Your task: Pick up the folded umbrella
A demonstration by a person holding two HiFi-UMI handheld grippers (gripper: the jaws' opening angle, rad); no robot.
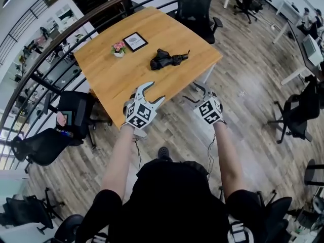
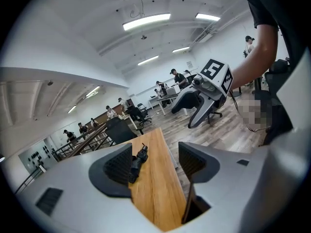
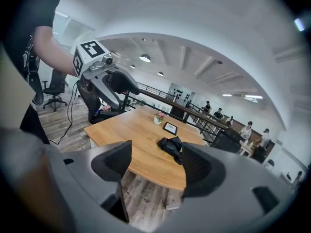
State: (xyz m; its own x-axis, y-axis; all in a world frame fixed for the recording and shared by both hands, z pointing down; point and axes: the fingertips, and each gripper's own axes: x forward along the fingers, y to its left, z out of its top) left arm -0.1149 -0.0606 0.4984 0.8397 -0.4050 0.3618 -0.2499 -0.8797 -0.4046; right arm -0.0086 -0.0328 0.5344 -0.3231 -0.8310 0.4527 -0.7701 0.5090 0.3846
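The folded black umbrella (image 1: pixel 167 59) lies on the wooden table (image 1: pixel 116 77), toward its right side. Both grippers hover at the table's near edge, short of the umbrella and apart from it. My left gripper (image 1: pixel 153 92) is open over the table's near corner, nothing between its jaws. My right gripper (image 1: pixel 192 92) is open too, just off the edge above the floor. In the left gripper view the umbrella (image 2: pixel 137 161) shows ahead beside the left jaw. In the right gripper view the umbrella (image 3: pixel 171 147) lies ahead between the open jaws, well beyond them.
A small pot of pink flowers (image 1: pixel 119 48) and a black picture frame (image 1: pixel 135 41) stand behind the umbrella. Black office chairs sit at the far side (image 1: pixel 195 6) and left side (image 1: pixel 76 110) of the table. A curved railing (image 1: pixel 50 49) runs along the left.
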